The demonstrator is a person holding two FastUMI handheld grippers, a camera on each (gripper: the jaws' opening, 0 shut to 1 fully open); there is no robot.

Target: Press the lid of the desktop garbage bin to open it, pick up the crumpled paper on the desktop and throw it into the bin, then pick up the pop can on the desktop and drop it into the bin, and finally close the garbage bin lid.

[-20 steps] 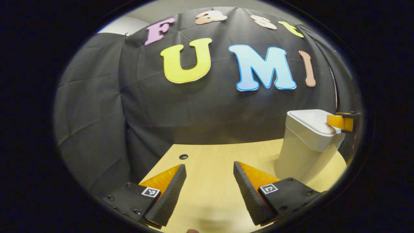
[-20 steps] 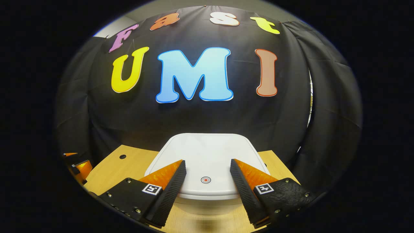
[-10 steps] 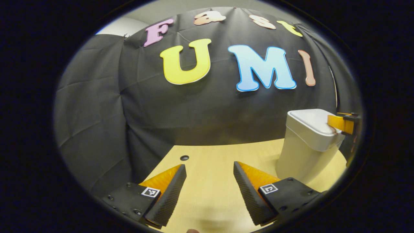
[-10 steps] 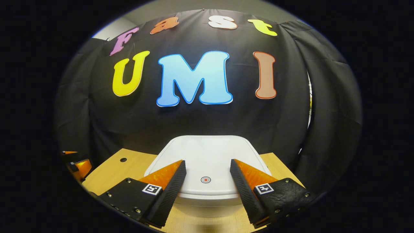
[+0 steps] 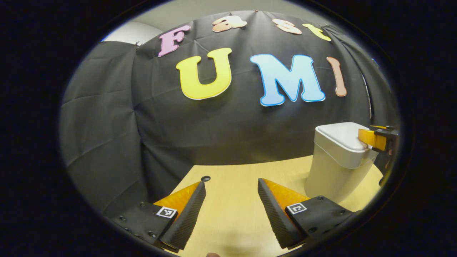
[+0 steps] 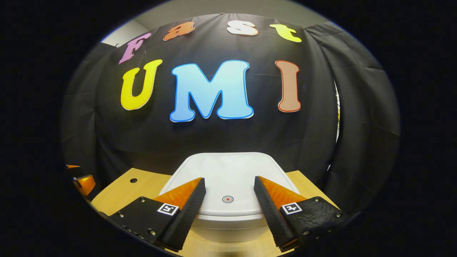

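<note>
- I had the right gripper (image 6: pixel 228 194), fingers apart, poised over the bin (image 6: pixel 228 217) lid (image 6: pixel 228 171), which sat closed.
- My left gripper (image 5: pixel 231 196), fingers apart and empty, hung beside the bin, above the desk (image 5: pixel 242 175).
- I judged every step remained.

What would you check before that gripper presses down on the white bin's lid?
1. Lid shut and waiting to be pressed: ok, it sits flat on the bin.
2. Right gripper lined up with the lid: ok, the red dot mark lies between its open fingers.
3. Right gripper touching the lid: cannot tell; in the left gripper view its tip appears to be at the lid's edge.
4. Left gripper out of the way: ok, open over bare desktop, apart from the bin.
5. Crumpled paper and pop can located: cannot tell.
</note>
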